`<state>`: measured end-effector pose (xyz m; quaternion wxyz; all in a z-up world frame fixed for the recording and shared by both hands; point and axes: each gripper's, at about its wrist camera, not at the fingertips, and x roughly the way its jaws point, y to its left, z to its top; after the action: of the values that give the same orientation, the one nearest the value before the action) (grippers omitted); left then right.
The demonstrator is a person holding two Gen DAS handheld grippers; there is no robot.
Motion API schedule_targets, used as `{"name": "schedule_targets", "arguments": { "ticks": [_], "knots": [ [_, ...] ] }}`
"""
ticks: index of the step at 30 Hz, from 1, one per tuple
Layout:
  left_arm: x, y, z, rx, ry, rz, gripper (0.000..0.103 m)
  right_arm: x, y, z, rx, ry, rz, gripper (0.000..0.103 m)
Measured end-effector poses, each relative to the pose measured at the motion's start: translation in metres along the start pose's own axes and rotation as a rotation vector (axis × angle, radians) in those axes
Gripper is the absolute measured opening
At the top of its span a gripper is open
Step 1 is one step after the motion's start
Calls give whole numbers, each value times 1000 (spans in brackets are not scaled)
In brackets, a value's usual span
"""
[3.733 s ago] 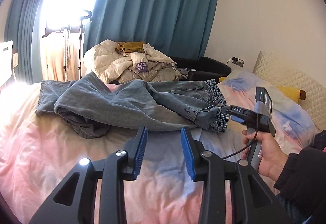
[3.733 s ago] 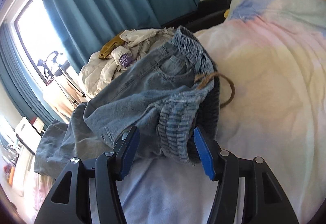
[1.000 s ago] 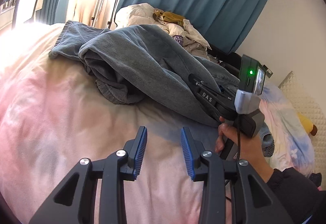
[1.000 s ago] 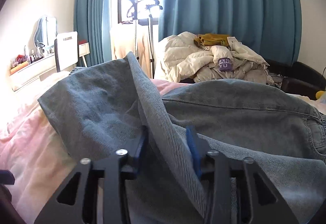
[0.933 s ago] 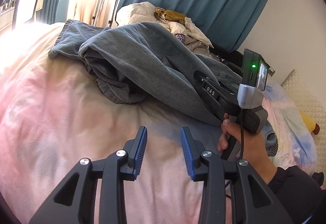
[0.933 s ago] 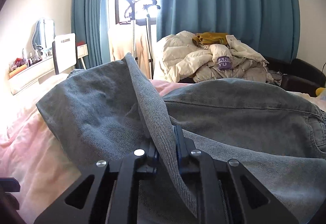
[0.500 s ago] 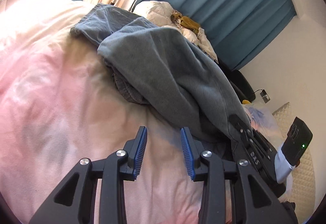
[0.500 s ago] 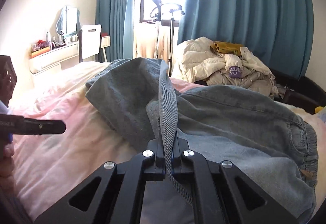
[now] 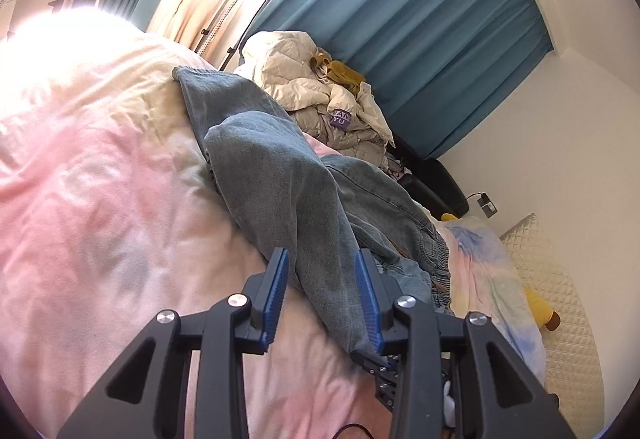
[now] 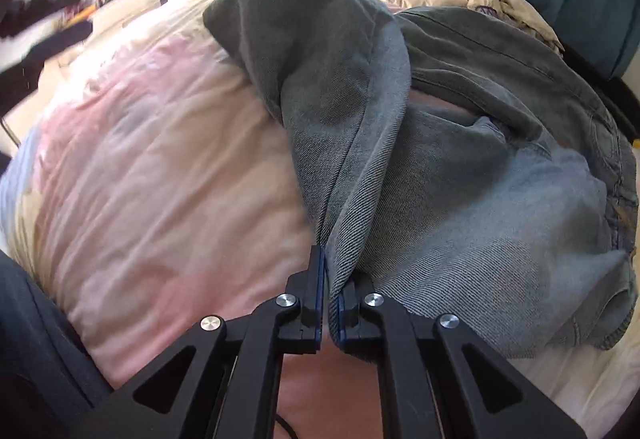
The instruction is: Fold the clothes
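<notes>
**A:** Where are the jeans (image 9: 280, 175) right now?

**B:** Sprawled across the middle of the bed (image 9: 100, 199), running from the foot end near the curtain (image 9: 432, 39) toward the pillow end, with the elastic waistband bunched nearest the pillows. One leg is doubled over the other and pulled toward the near edge.

**A:** And the tongs?

**B:** The right gripper (image 10: 329, 303) is clenched on a fold of denim — the cloth rises straight out from between its pads, though the jaws look to be easing apart a little. The left gripper (image 9: 320, 295) stands half open with nothing pinched; the leg only lies beyond its fingers.

**A:** How will the cloth behave?

**B:** I'd judge it as soft but heavy. Denim drapes and drags, so a pinch on one ply will likely haul the rest in a rope rather than a flat sheet. It isn't fragile or slippery; the twill should give the ribbed pads good bite.

**A:** So where to hold?

**B:** At a hem or the thick waistband, I'd say — seams carry the weight better than a mid-leg fold. The left could take the cuff end while the right keeps its fold.
</notes>
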<state>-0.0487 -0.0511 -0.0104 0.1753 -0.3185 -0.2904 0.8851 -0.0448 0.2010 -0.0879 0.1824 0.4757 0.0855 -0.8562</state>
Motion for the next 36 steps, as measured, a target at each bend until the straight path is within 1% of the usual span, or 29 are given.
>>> {"name": "schedule_targets", "arguments": {
  "ticks": [3, 6, 8, 9, 11, 12, 13, 15, 17, 18, 20, 21, 22, 24, 26, 30, 32, 33, 34, 35, 36],
  "knots": [
    [-4, 4, 1, -8, -8, -1, 35, -26, -20, -3, 114, -43, 75, 25],
    [0, 6, 1, -18, -5, 2, 35, -58, -46, -14, 198, -103, 119, 27],
    [3, 6, -1, -20, 4, 7, 35, -75, -74, -17, 290, -146, 84, 28],
    [5, 6, -2, -21, 9, 10, 35, -83, -89, -18, 337, -168, 65, 30],
    [8, 7, -4, -28, 17, 10, 35, -91, -134, -27, 532, -216, 7, 38],
    [8, 7, -4, -30, 20, 10, 35, -92, -161, -38, 661, -235, -15, 42],
    [9, 7, -5, -32, 23, 10, 35, -92, -188, -49, 792, -253, -36, 43],
    [10, 7, -6, -36, 27, 10, 35, -86, -238, -85, 1095, -289, 9, 43],
    [12, 9, -7, -44, 33, 7, 35, -75, -274, -123, 1343, -308, 49, 43],
    [13, 9, -7, -51, 39, 4, 35, -72, -287, -140, 1432, -307, 51, 43],
    [17, 10, -7, -66, 49, -2, 35, -63, -300, -166, 1572, -327, 87, 44],
    [19, 11, -8, -73, 54, -5, 35, -58, -303, -174, 1623, -320, 117, 52],
    [21, 11, -8, -77, 61, -8, 35, -54, -305, -174, 1637, -311, 136, 60],
    [24, 11, -9, -83, 74, -15, 35, -46, -308, -173, 1660, -292, 171, 67],
    [27, 11, -10, -86, 85, -19, 35, -42, -310, -164, 1628, -281, 140, 69],
    [33, 12, -11, -100, 101, -26, 35, -27, -323, -161, 1638, -281, 114, 70],
    [36, 13, -11, -109, 110, -31, 35, -22, -328, -159, 1626, -275, 86, 67],
    [39, 13, -11, -113, 115, -33, 35, -20, -330, -156, 1608, -264, 63, 60],
    [40, 14, -11, -115, 119, -32, 35, -19, -332, -153, 1591, -254, 39, 55],
    [42, 14, -11, -117, 122, -30, 35, -20, -331, -150, 1577, -255, 17, 50],
    [44, 14, -11, -119, 126, -28, 35, -22, -331, -147, 1565, -267, 2, 44]
  ]
}}
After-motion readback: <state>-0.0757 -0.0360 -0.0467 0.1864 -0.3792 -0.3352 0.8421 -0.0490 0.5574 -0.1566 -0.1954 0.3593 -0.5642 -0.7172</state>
